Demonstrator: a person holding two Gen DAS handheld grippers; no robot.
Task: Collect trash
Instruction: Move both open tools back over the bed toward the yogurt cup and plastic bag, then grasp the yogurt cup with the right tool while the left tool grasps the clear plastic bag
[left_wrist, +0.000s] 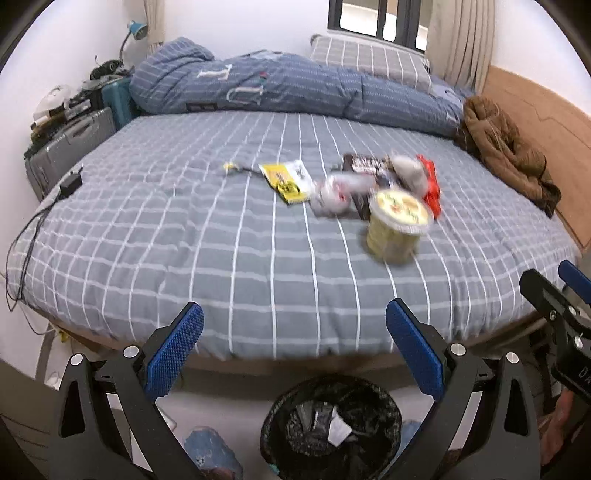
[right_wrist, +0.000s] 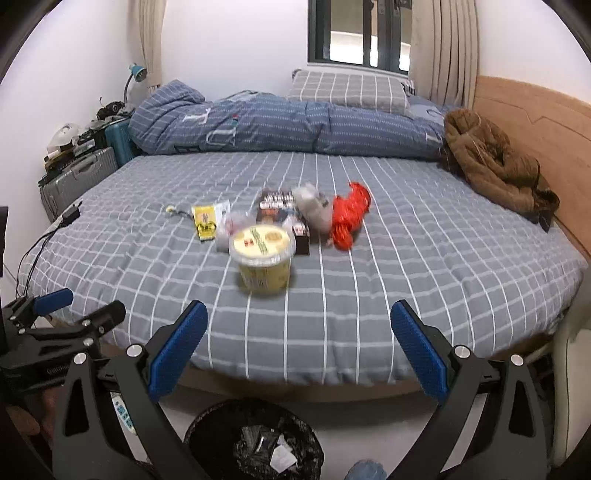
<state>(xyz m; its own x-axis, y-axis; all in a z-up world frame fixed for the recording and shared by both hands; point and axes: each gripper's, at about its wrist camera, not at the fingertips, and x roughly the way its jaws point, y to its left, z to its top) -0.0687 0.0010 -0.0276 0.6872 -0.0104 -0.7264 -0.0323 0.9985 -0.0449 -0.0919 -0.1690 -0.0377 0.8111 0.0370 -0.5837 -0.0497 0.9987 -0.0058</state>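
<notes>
Both your left gripper (left_wrist: 294, 343) and right gripper (right_wrist: 299, 341) hang wide open and empty at the bed's (right_wrist: 424, 288) near edge, with the upright yellow cup (right_wrist: 263, 254) straight ahead of the right one, so it's nearer.

A cup (right_wrist: 263, 254) stands on the bed (right_wrist: 406, 295) nearest its front edge, with wrappers (right_wrist: 280, 206) just behind it. A folded quilt (right_wrist: 277, 125) lies along the far edge. A bin (right_wrist: 255, 443) sits on the floor before the bed.

- My quilt (right_wrist: 266, 125) shows big pale letters, one reading "T".
- Print on the cup (right_wrist: 263, 254) and wrappers is too blurred to read.
</notes>
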